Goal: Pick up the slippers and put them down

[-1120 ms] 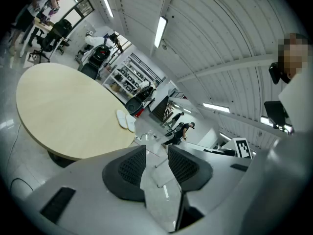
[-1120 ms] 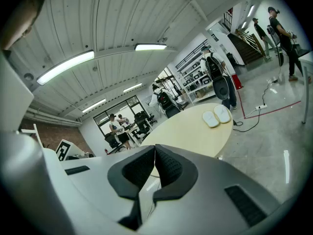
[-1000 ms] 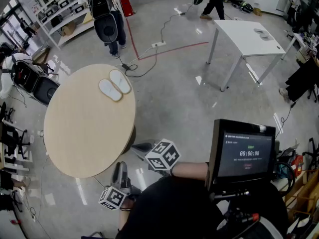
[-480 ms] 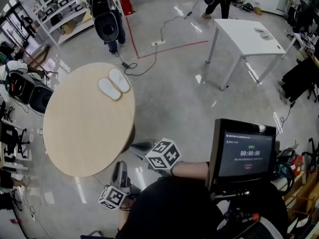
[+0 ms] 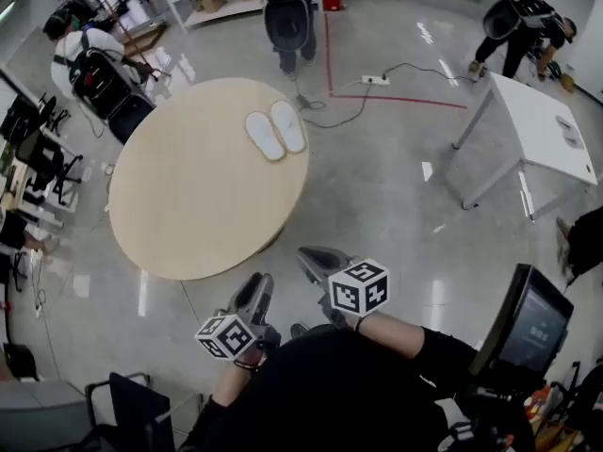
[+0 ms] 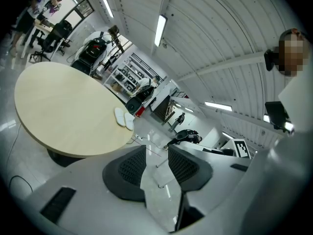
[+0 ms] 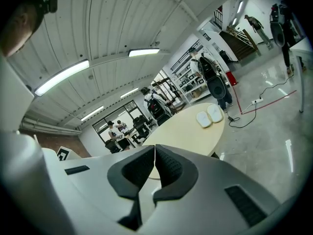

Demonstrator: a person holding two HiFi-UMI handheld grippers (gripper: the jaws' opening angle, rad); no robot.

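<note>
Two white slippers (image 5: 276, 131) lie side by side near the far edge of a round beige table (image 5: 188, 205). They also show small in the left gripper view as the slippers (image 6: 123, 118) and in the right gripper view as the slippers (image 7: 209, 115). My left gripper (image 5: 260, 287) hangs over the floor just short of the table's near edge, jaws apart with nothing between them. My right gripper (image 5: 313, 258) is beside it, to the right of the table, jaws pressed together and empty. Both are far from the slippers.
A person with a backpack (image 5: 287, 12) stands just beyond the table, another (image 5: 94, 64) at its far left. A power strip and cable (image 5: 372, 83) lie on the floor. A white table (image 5: 542, 135) stands at right. Office chairs (image 5: 33, 149) stand at left.
The view has swung: the round table now sits more central and closer. Both grippers have moved forward toward the table's near edge. Jaws unchanged.
</note>
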